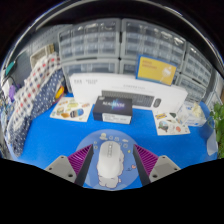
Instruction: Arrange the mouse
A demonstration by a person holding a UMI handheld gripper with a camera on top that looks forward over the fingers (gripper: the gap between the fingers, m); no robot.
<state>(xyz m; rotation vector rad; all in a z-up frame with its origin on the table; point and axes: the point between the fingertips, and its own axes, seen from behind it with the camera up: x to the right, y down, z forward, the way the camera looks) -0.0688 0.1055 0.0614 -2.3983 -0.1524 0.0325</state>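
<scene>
between the two fingers of the claw (108, 165) lies a white mouse (107, 160), set lengthwise along them on a pale round mat (108, 150) that rests on the blue table (50, 135). the purple pads stand out to either side with a clear gap between each pad and the mouse, so the claw is released, spread wide, and the mouse sits on its own support rather than being gripped. just beyond the mat a long white box (125, 103) with a dark picture on its front stands across the table, with small packets (70, 108) to one side of it and more bits (172, 122) to the other; behind it rise stacks of clear drawer units (120, 45) and a yellow-fronted box (157, 67). a green plant (217, 118) shows at the far side. as a judgement, the step in hand is either the reach to grip or the let-go after placing; one view cannot tell which. if the mouse is yet to be moved, the next move calls for closing both fingers evenly on its flanks, keeping it centred so it does not skid on the mat; if placed, a straight pull back without nudging it.
</scene>
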